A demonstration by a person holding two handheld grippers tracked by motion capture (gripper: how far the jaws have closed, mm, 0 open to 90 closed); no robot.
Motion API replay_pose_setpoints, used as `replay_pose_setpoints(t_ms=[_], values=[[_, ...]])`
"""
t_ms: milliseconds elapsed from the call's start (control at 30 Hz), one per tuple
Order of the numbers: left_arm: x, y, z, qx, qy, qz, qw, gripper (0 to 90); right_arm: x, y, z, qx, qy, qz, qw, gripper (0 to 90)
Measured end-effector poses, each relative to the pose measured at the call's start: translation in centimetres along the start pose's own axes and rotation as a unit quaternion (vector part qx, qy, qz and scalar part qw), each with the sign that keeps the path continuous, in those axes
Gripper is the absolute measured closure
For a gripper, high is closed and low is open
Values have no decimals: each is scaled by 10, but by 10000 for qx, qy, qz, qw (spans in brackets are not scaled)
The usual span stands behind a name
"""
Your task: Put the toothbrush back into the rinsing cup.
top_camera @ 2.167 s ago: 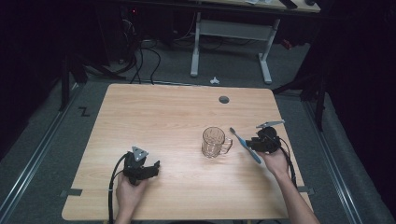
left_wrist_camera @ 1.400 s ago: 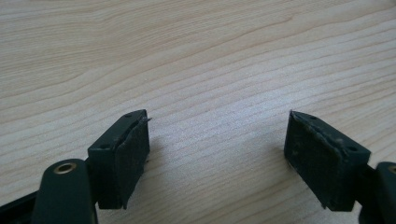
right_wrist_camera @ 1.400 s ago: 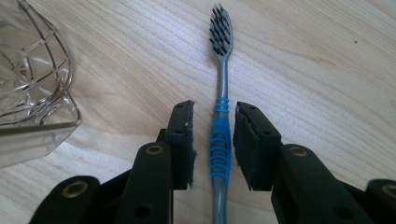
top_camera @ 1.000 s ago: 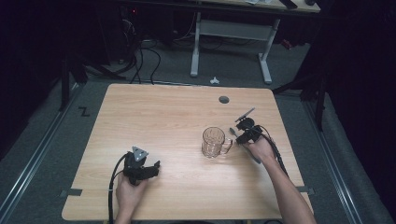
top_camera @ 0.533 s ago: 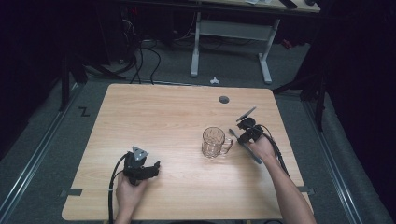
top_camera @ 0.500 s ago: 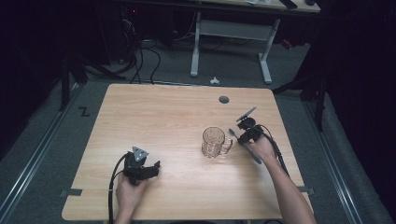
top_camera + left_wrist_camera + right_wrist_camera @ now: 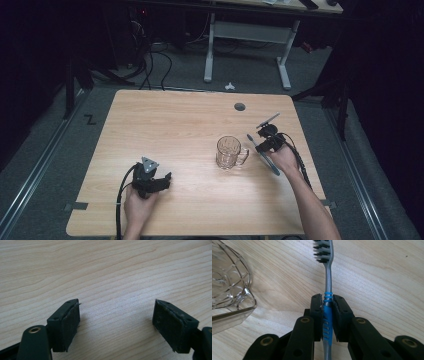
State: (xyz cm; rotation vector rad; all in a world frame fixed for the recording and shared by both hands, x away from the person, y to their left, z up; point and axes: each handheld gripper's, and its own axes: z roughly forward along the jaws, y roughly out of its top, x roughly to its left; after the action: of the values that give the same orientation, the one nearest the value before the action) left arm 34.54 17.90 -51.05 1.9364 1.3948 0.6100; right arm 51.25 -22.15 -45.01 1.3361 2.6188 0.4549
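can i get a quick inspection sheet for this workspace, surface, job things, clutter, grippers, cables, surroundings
surface: light wooden table, round cable hole near the far edge
job's things: toothbrush, grey and blue, bristle end clear of the jaws; glass mug, upright, handle toward the right gripper
clutter: nothing seen
grippers: right gripper shut on the toothbrush beside the mug; left gripper open, over bare wood
cables: black cable trails from the left gripper
surroundings: white desk frame, floor cables

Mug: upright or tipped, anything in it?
Upright and empty. In the high view the mug stands on its base on the table, mouth up, wood grain showing through the glass; the toothbrush is outside it.
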Motion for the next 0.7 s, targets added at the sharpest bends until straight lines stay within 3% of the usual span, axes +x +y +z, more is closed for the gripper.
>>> replay_pose_setpoints(t_ms=[700], values=[[0, 0, 0, 0, 1, 0, 10000, 226, -4, -17, -29, -718, 231, 91, 9971, 797]])
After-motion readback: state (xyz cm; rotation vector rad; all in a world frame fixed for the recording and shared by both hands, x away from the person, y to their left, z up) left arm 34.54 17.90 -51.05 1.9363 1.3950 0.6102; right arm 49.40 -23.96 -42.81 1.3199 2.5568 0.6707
